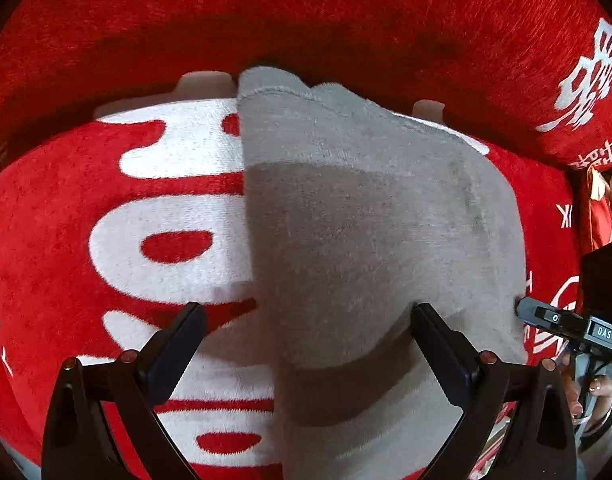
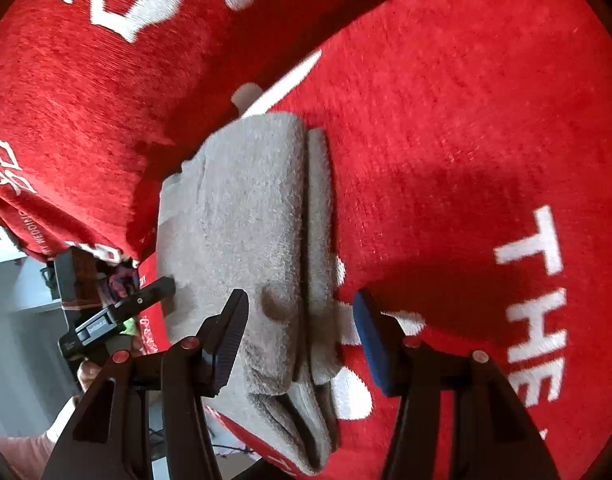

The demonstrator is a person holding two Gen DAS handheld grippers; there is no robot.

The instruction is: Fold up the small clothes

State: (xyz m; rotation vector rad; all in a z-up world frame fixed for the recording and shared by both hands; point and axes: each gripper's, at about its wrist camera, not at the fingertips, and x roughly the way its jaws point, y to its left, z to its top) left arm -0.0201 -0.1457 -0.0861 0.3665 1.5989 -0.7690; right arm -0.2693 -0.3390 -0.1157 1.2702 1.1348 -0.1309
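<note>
Covering the surface: red plush blanket [image 1: 65, 240] with white lettering, edges cut off by the lens. Grey folded garment [image 1: 366, 240], laid upon it; soft, light, limp, layers judged likely to slide; best taken at the doubled edge. Garment type not made out. Left tool [image 1: 306, 316]: spread, straddling the garment's edge, nothing pinched. Right tool [image 2: 301, 316]: spread, garment between the pads, unpressed.

Grey towel [image 1: 366, 240], plain fuzzy pile, no print. Red plush cloth [image 1: 57, 240] underneath, big white block lettering. Red cushion [image 1: 306, 12] behind, white characters at its end. Left gripper [image 1: 306, 320] black, red pivot dots. Right gripper [image 2: 301, 312] black, blue pad.
</note>
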